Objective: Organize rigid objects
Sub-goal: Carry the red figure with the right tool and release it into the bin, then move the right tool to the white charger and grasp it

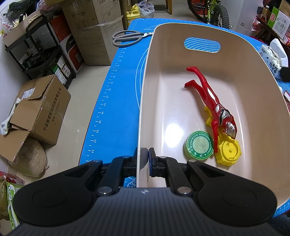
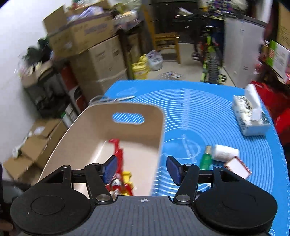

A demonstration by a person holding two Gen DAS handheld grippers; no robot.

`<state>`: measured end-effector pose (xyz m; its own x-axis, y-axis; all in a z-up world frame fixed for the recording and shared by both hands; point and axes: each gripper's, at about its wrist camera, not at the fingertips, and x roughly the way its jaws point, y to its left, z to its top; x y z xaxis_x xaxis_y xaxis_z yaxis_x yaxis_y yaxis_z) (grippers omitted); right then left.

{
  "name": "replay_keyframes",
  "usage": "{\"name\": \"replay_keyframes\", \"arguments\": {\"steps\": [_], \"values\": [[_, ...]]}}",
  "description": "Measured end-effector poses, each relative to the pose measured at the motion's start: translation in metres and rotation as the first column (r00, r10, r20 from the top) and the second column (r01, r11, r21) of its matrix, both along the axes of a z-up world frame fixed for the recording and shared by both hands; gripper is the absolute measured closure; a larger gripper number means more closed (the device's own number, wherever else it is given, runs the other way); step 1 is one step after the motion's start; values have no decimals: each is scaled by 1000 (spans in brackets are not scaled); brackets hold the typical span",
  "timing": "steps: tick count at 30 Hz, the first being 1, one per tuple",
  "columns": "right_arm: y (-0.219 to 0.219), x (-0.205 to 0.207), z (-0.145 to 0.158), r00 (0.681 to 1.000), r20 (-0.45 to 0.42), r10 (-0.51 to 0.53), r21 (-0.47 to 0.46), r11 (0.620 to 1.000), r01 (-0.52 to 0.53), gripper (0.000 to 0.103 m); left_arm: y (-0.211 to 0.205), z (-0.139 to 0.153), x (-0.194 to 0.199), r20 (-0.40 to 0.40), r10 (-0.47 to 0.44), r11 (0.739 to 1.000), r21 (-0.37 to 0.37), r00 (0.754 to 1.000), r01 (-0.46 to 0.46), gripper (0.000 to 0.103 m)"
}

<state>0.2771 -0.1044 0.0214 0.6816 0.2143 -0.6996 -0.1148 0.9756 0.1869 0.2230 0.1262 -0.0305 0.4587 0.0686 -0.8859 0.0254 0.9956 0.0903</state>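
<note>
A beige plastic bin (image 1: 244,59) stands on the blue mat (image 1: 117,101). My left gripper (image 1: 146,159) is shut on the bin's near left wall. Inside the bin lie a red figure (image 1: 210,98), a yellow toy (image 1: 229,152) and a green ointment tin (image 1: 199,145). In the right wrist view my right gripper (image 2: 141,168) is open above the bin's right wall (image 2: 157,145), with nothing between its blue pads (image 2: 174,169). Right of the bin lie a green bottle (image 2: 205,159), a white bottle (image 2: 224,152) and a small red-edged card (image 2: 237,168).
Grey-handled scissors (image 1: 126,37) lie on the mat behind the bin. A tissue pack (image 2: 252,116) stands at the mat's far right. Cardboard boxes (image 1: 39,110), a black rack (image 1: 36,49), a wooden chair (image 2: 166,43) and a bicycle (image 1: 215,10) surround the table.
</note>
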Motion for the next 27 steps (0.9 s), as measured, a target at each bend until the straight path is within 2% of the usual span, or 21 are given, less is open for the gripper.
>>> {"name": "replay_keyframes", "arguments": {"steps": [6,14,23,27], "values": [[-39,2,-11,994,-17,-105,-47,993,104,28,0,1,0,-2,2,1000,-2,1000,-2,92],[-86,9,-57,963,-126,-237,-84,970,228,22,0,1,0,-2,2,1000,-1,1000,-2,92],[-102,21,-107,917,-234,-323,-68,946,316,18,0,1,0,-1,1,1000,0,1000,-1,92],[-102,25,-124,900,-248,-358,-57,933,355,18,0,1,0,-1,1,1000,1,1000,-1,92]]}}
